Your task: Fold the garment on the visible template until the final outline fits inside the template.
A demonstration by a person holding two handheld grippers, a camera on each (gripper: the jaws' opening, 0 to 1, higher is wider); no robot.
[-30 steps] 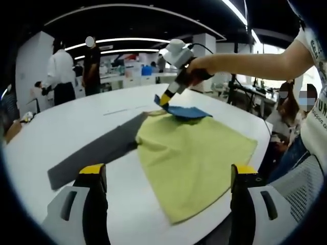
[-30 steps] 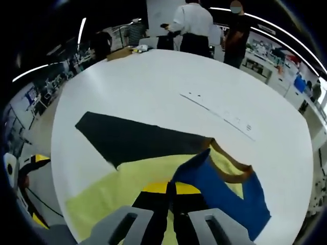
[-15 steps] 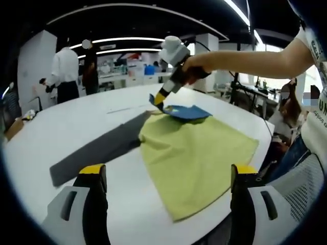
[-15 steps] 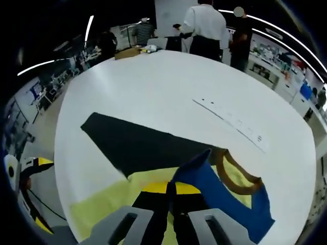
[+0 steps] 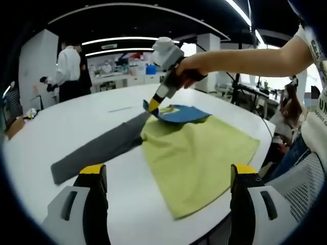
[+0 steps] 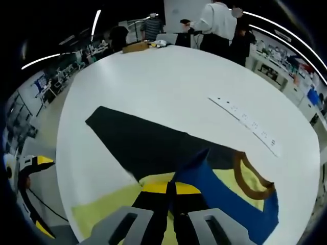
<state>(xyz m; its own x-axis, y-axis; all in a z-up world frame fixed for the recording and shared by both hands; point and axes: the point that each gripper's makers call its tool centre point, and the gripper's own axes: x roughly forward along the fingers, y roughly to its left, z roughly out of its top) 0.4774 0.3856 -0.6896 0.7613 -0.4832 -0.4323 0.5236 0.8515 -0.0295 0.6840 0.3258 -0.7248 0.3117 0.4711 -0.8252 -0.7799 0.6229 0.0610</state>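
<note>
A yellow-green garment (image 5: 199,155) with a blue sleeve (image 5: 180,113) lies on the white table, overlapping one end of a dark grey template strip (image 5: 97,149). My right gripper (image 5: 153,105), held by a hand, is shut on the blue sleeve's edge and holds it lifted over the garment's far corner. In the right gripper view the jaws (image 6: 171,192) pinch the blue sleeve (image 6: 225,196), with the brown collar (image 6: 254,186) to the right and the black template (image 6: 143,145) ahead. My left gripper (image 5: 168,173) hovers open above the garment's near edge.
The round white table (image 5: 61,120) ends close to the garment's near edge. A thin marked strip (image 6: 250,126) lies farther out on the table. Several people (image 5: 69,69) stand beyond the table's far side. A seated person (image 5: 311,117) is at the right.
My right gripper has carried the blue sleeve's edge leftward, toward the template strip, and the sleeve has folded further over the garment. The left gripper stays put.
</note>
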